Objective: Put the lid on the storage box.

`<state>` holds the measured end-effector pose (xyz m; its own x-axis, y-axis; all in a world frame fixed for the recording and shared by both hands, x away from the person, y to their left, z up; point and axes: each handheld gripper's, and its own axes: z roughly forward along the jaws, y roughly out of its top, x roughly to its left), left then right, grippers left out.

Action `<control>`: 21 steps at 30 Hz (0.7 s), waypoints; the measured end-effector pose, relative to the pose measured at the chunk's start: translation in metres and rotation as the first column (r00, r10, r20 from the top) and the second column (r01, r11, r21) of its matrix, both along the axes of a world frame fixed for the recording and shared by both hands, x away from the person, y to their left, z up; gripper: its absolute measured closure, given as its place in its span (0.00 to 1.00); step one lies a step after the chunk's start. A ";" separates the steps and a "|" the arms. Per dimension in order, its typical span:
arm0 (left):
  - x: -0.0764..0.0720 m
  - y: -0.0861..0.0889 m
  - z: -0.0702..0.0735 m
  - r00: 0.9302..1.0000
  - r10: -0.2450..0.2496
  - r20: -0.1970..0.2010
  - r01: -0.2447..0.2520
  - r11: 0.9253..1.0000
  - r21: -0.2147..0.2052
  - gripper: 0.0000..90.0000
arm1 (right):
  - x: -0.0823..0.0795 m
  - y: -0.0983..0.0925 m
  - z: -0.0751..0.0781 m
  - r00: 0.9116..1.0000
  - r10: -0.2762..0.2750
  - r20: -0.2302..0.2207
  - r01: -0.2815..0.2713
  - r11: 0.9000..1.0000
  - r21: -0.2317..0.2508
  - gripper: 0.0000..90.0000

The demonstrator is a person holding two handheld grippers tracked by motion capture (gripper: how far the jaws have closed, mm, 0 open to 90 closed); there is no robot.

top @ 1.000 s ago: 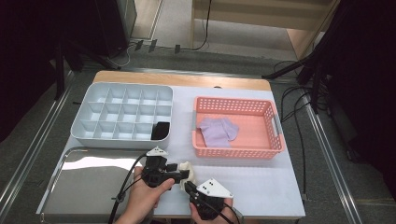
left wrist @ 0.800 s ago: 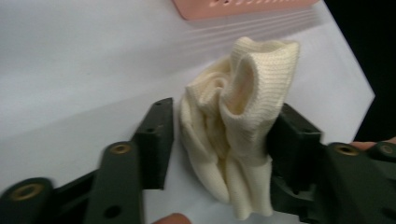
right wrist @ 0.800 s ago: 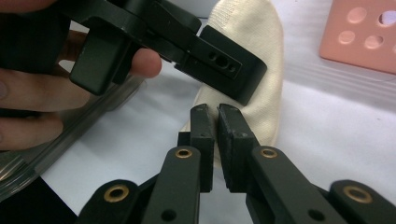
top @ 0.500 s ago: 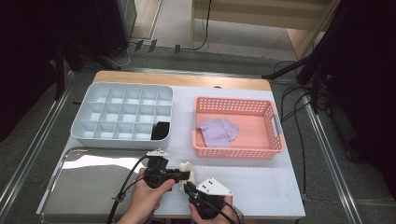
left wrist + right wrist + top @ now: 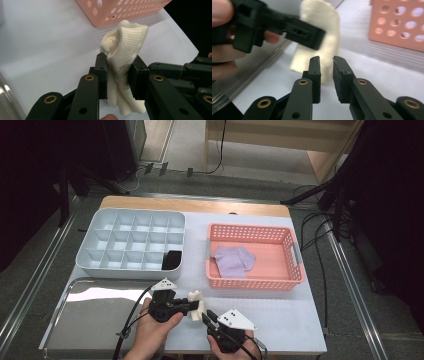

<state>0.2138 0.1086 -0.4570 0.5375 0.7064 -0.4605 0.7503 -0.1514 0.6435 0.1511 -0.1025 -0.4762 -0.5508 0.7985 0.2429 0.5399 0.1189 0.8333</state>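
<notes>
On the white bench (image 5: 280,320), at six o'clock, my left gripper (image 5: 117,72) has just clamped a soft, light, ribbed cream sock (image 5: 125,47) mid-bundle, while my right gripper (image 5: 326,62), fingers just parting, holds nothing.

A white-topped desk (image 5: 280,320) with a wooden far edge is standing on a grey carpet floor (image 5: 240,185). Light wooden furniture (image 5: 280,135) is rising beyond it, with paler flooring (image 5: 187,140) showing beside it. Black cables (image 5: 320,265) are trailing over the carpet at the right, near dark stand legs (image 5: 330,195). Metal rails (image 5: 30,285) are running along the desk's sides. Both outer edges are lying in deep shadow.
</notes>
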 end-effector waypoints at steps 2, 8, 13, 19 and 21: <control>-0.001 0.002 0.002 1.000 0.002 0.009 -0.002 1.000 -0.005 0.81 | 0.001 -0.004 0.002 1.000 -0.024 -0.006 0.024 0.999 -0.021 0.85; -0.001 0.009 0.007 1.000 0.021 0.023 -0.021 1.000 -0.019 0.81 | 0.005 -0.015 0.002 0.996 -0.091 0.005 0.091 0.989 -0.113 0.74; -0.003 0.010 0.010 0.999 0.026 0.030 -0.025 0.999 -0.022 0.81 | 0.007 -0.026 0.003 0.992 -0.126 0.011 0.126 0.985 -0.116 0.60; -0.006 0.010 0.012 0.999 0.010 0.051 -0.010 1.000 0.000 0.81 | 0.010 -0.040 0.006 0.992 -0.126 0.018 0.127 0.990 -0.067 0.53; -0.006 0.011 0.014 0.999 0.009 0.053 -0.009 1.000 0.004 0.81 | 0.008 -0.043 0.008 0.990 -0.132 0.056 0.137 0.986 -0.100 0.58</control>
